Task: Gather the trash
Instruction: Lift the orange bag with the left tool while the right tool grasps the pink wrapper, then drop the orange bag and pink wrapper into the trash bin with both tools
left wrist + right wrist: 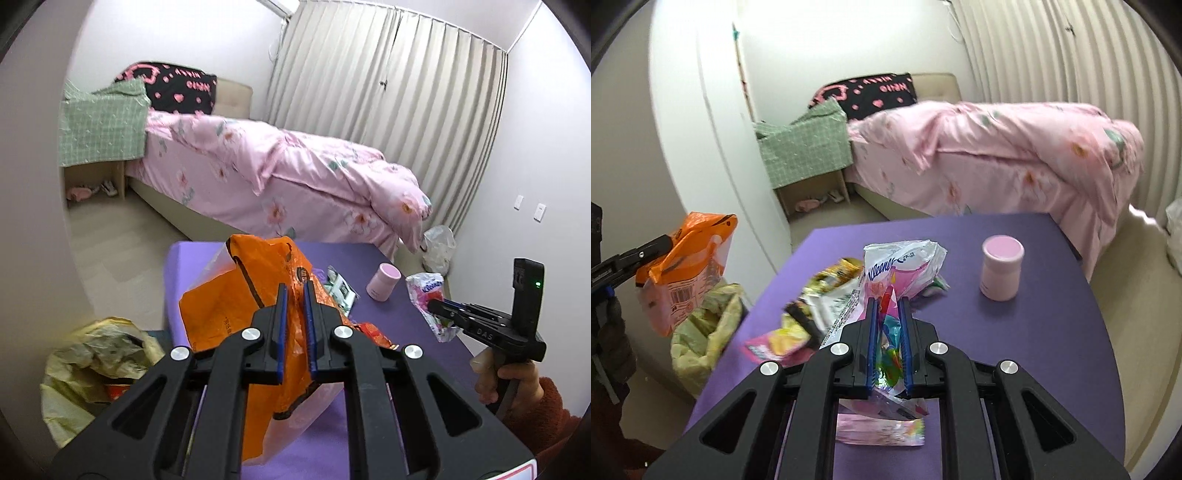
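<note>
My left gripper (295, 295) is shut on an orange plastic snack bag (229, 306) and holds it up over the left edge of the purple table (388, 332); it also shows in the right wrist view (683, 266). My right gripper (888, 306) is shut on a pink-and-white Kleenex tissue wrapper (901, 262), lifted above the table; the wrapper also shows in the left wrist view (428, 295). Several loose wrappers (812, 314) lie on the table's left part. A yellow trash bag (92, 362) stands open on the floor left of the table (705, 332).
A pink lidded jar (1001, 269) stands on the table at the right. A bed with a pink quilt (295, 173) lies behind the table. A white plastic bag (439, 247) sits on the floor by the curtain. A green-covered nightstand (99, 129) stands beside the bed.
</note>
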The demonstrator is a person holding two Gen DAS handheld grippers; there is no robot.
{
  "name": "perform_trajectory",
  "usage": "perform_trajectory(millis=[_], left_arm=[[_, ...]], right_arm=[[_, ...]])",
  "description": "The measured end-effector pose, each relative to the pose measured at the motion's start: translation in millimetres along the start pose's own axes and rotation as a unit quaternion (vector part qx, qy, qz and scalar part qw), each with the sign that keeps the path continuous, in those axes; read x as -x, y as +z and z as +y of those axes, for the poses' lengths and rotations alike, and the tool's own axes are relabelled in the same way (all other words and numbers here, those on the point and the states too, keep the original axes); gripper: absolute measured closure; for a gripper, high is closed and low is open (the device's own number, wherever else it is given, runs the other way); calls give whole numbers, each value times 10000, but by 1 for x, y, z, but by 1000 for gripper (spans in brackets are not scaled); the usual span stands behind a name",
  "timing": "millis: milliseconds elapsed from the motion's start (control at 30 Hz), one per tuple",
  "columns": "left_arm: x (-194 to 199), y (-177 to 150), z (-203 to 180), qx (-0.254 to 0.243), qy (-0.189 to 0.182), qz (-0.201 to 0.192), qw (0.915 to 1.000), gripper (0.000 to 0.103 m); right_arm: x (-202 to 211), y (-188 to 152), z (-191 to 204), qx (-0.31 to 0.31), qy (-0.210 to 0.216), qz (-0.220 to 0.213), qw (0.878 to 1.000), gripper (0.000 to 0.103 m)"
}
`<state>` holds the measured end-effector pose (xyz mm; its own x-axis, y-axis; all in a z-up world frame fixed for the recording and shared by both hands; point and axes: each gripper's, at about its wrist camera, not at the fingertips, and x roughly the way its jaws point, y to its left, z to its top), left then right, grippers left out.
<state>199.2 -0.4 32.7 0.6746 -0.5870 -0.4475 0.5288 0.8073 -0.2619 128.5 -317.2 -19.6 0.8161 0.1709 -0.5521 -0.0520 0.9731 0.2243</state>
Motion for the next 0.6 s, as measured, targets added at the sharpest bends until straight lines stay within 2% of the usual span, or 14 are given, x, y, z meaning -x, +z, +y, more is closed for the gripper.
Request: perform_trajectory(millis=[233,400,600], left_arm=[[49,-2,36,292,442,-311,9981,95],[79,-16,83,819,733,-378,9932,95],[93,-32,124,1441,635,-427,9866,95]], right_arm=[[11,4,42,257,335,-144,9990,91],[8,8,82,525,584,-153,9968,91],[-3,12,117,744,799,-80,9940,91]])
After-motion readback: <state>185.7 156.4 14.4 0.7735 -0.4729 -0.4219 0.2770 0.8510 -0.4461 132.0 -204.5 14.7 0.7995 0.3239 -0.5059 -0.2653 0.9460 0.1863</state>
